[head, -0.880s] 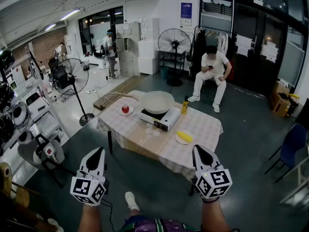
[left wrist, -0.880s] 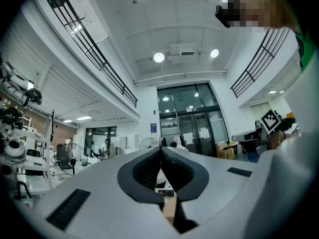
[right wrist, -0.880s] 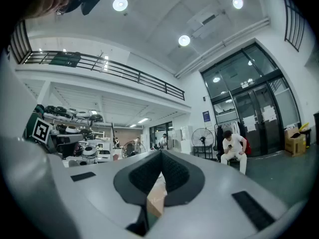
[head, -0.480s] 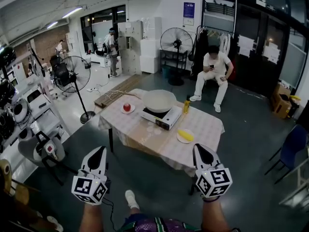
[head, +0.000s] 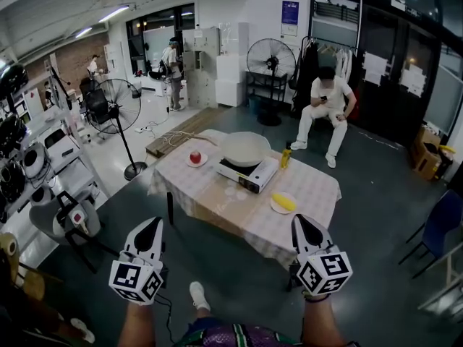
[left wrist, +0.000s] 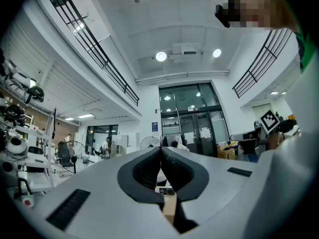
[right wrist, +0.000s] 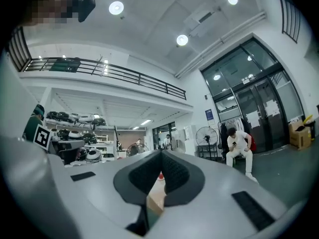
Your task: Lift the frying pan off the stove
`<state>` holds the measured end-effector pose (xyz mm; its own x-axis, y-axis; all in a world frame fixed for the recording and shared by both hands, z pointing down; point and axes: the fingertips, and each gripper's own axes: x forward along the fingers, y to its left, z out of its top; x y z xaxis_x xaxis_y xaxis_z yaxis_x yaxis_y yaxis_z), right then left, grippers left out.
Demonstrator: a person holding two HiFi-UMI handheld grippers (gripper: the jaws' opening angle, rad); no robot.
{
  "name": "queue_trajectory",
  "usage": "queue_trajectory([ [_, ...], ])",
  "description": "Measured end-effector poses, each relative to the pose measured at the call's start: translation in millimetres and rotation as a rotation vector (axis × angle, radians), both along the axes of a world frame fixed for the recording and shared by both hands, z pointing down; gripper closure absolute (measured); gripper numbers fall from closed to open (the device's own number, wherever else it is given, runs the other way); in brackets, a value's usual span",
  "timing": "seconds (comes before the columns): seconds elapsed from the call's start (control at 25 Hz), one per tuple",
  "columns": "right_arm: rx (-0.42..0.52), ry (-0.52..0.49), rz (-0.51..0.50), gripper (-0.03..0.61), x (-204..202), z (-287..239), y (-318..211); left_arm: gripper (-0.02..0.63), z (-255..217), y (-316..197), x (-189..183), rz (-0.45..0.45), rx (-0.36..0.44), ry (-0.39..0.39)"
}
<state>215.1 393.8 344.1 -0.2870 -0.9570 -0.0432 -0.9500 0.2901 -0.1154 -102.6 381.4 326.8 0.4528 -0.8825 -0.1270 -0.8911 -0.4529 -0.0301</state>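
Observation:
A white frying pan (head: 244, 149) rests on a portable stove (head: 247, 174) at the middle of a cloth-covered table (head: 217, 201), well ahead of me. My left gripper (head: 152, 221) and right gripper (head: 298, 218) hang side by side low in the head view, far short of the table. Both point toward it. In the left gripper view the left gripper (left wrist: 160, 148) has its jaws meeting at the tip with nothing between them. The right gripper (right wrist: 160, 152) looks the same in its own view. The stove shows small through the slit below the left pads.
On the table stand a red apple on a plate (head: 195, 157), a yellow bottle (head: 285, 156) and a plate with a banana (head: 283, 203). A standing fan (head: 116, 107) and shelves flank the left. A seated person (head: 327, 110) is behind the table, a blue chair (head: 443, 219) at right.
The table has drifted slightly lower and to the right in the head view and looks a little nearer. Both grippers keep their places and stay shut.

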Motion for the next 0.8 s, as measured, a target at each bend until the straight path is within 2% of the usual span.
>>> queue_trajectory([
  [0.48,-0.01,-0.003,-0.035,0.572,-25.3,-0.3,-42.0,0.591,0.3,-29.1,-33.6,-0.044,-0.013,-0.014],
  [0.8,-0.027,0.018,-0.049,0.572,-71.7,0.6,-124.4,0.591,18.2,-101.7,-98.9,-0.115,-0.062,0.041],
])
